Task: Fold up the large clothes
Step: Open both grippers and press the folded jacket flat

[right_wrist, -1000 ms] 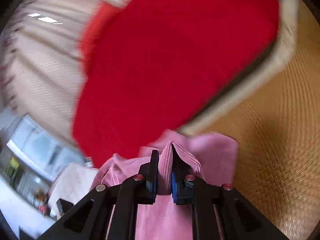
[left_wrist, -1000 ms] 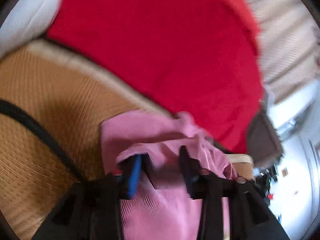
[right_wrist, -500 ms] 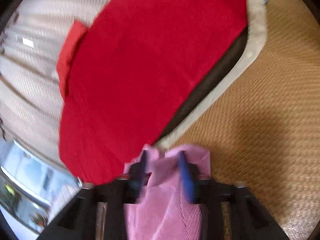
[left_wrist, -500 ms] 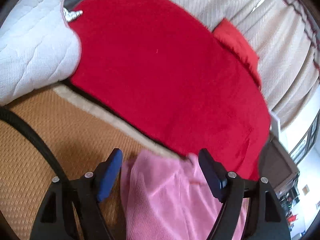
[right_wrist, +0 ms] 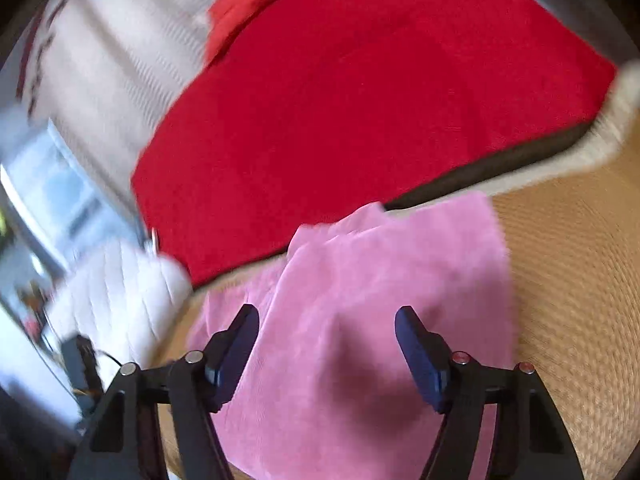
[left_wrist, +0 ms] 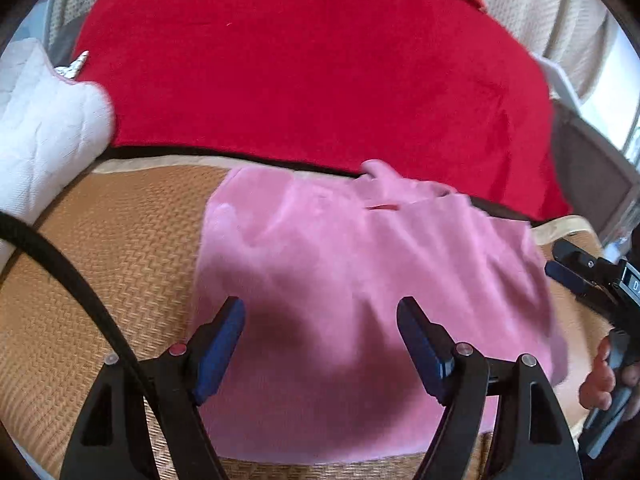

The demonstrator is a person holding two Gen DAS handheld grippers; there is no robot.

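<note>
Pink corduroy garment [left_wrist: 360,280] lies folded into a flat block on the woven mat [left_wrist: 100,280], so we judge this fold done. Left tongs [left_wrist: 320,344] gape wide above it, gripping nothing.

From the right, our right tongs [right_wrist: 326,350] hover over the garment, apart but narrowing, nothing between them; squaring its rumpled far edge may remain.

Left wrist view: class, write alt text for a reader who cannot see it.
A folded pink garment lies on a woven mat, with the open left tool empty above it. Behind is a red blanket; a white quilt sits left.
</note>
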